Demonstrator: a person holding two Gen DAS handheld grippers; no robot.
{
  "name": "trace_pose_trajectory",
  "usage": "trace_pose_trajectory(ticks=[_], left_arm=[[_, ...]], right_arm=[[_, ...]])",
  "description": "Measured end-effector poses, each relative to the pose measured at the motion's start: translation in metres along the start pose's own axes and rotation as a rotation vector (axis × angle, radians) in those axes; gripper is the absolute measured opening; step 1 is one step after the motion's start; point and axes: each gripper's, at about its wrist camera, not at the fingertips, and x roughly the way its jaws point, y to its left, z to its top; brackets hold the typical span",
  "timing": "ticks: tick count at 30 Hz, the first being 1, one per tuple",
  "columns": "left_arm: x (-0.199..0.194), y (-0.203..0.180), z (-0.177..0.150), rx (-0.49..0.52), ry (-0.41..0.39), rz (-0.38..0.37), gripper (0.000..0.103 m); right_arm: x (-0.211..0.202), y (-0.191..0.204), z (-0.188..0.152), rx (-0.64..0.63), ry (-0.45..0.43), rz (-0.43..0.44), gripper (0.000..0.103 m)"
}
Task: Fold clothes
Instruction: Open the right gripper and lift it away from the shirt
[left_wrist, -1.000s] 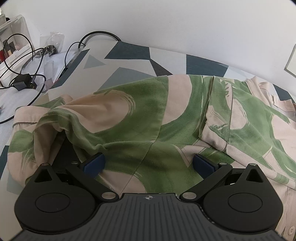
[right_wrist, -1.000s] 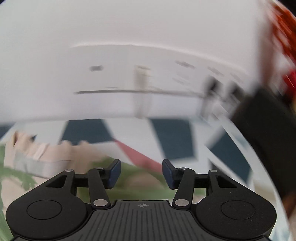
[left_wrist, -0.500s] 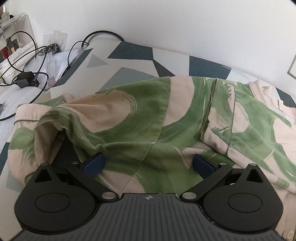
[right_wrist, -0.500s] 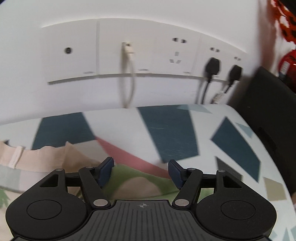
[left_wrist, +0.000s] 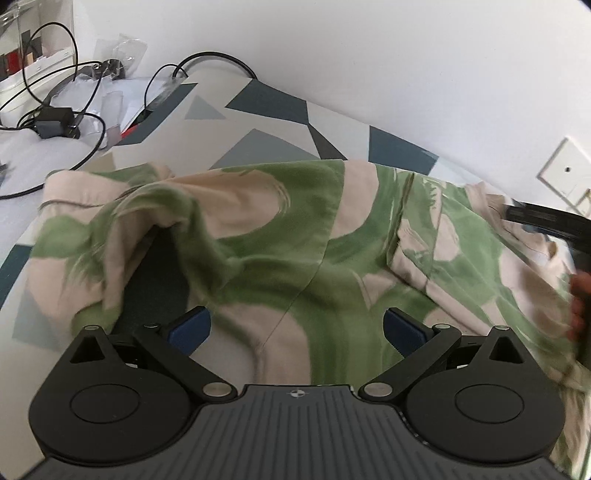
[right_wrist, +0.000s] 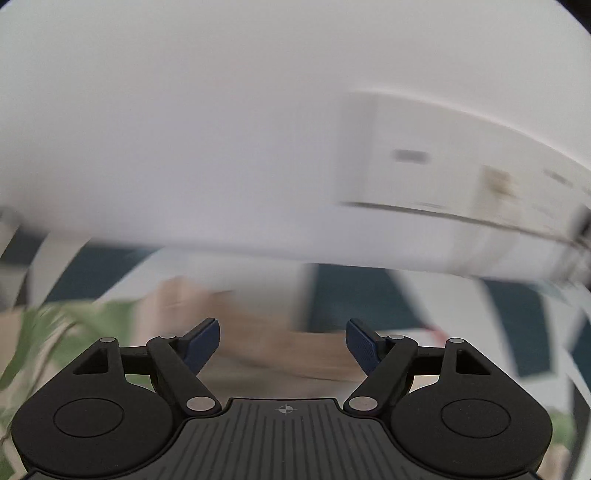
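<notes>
Green-and-beige shirt (left_wrist: 295, 229) lies spread under both claws; left gripper (left_wrist: 295, 328) gapes empty; right gripper (right_wrist: 282, 341) just widened, empty.

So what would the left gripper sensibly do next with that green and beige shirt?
Probably lower and close the left gripper on the green and beige leaf-print shirt: its jaws stand wide open above the cloth, gripping nothing, and the shirt lies rumpled on the patterned table cover.

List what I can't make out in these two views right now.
- Right wrist view: motion blur smears the garment and wall plates; sockets unreadable.
- Left wrist view: the shirt's near hem is hidden behind the left gripper.
- Left wrist view: right gripper cut off by the edge.
</notes>
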Motion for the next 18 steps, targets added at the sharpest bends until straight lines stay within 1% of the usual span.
trace_pose_trajectory(ticks=[2, 3, 4, 5, 6, 9, 10, 11, 12, 13, 15, 17, 18], left_arm=[[-0.009, 0.007, -0.005, -0.006, -0.013, -0.010, 0.102], [-0.014, 0.011, -0.006, -0.012, -0.024, -0.012, 0.102], [-0.018, 0.015, -0.008, -0.018, -0.034, -0.014, 0.102], [-0.021, 0.023, -0.009, -0.052, -0.042, -0.012, 0.102], [-0.025, 0.031, -0.010, -0.086, -0.050, -0.010, 0.102], [-0.033, 0.062, -0.016, -0.271, -0.075, -0.036, 0.102], [-0.036, 0.072, -0.017, -0.333, -0.083, -0.045, 0.102], [-0.036, 0.081, -0.019, -0.386, -0.085, -0.061, 0.102], [-0.035, 0.090, -0.021, -0.440, -0.087, -0.077, 0.102], [-0.034, 0.097, -0.022, -0.484, -0.090, -0.082, 0.102], [-0.031, 0.106, -0.018, -0.540, -0.100, -0.091, 0.101], [-0.026, 0.106, -0.007, -0.542, -0.114, -0.133, 0.100], [-0.022, 0.105, 0.000, -0.542, -0.119, -0.133, 0.100]], right_arm=[[0.017, 0.019, 0.005, -0.029, 0.024, 0.007, 0.072], [0.026, 0.024, 0.007, -0.027, 0.039, -0.008, 0.073], [0.033, 0.024, 0.010, 0.002, 0.028, -0.021, 0.074], [0.038, 0.023, 0.013, 0.043, 0.028, -0.033, 0.080], [0.043, 0.021, 0.017, 0.085, 0.032, -0.045, 0.083], [0.041, 0.015, 0.026, 0.213, 0.046, -0.072, 0.084], [0.034, 0.015, 0.025, 0.237, 0.025, -0.065, 0.085], [0.025, 0.014, 0.024, 0.256, -0.002, -0.055, 0.090], [0.014, 0.015, 0.021, 0.257, -0.038, -0.053, 0.097], [0.002, 0.017, 0.017, 0.254, -0.077, -0.052, 0.101], [-0.019, 0.016, 0.005, 0.259, -0.094, -0.037, 0.102], [-0.040, 0.015, -0.006, 0.264, -0.105, -0.021, 0.102], [-0.048, 0.015, -0.013, 0.272, -0.093, 0.001, 0.102]])
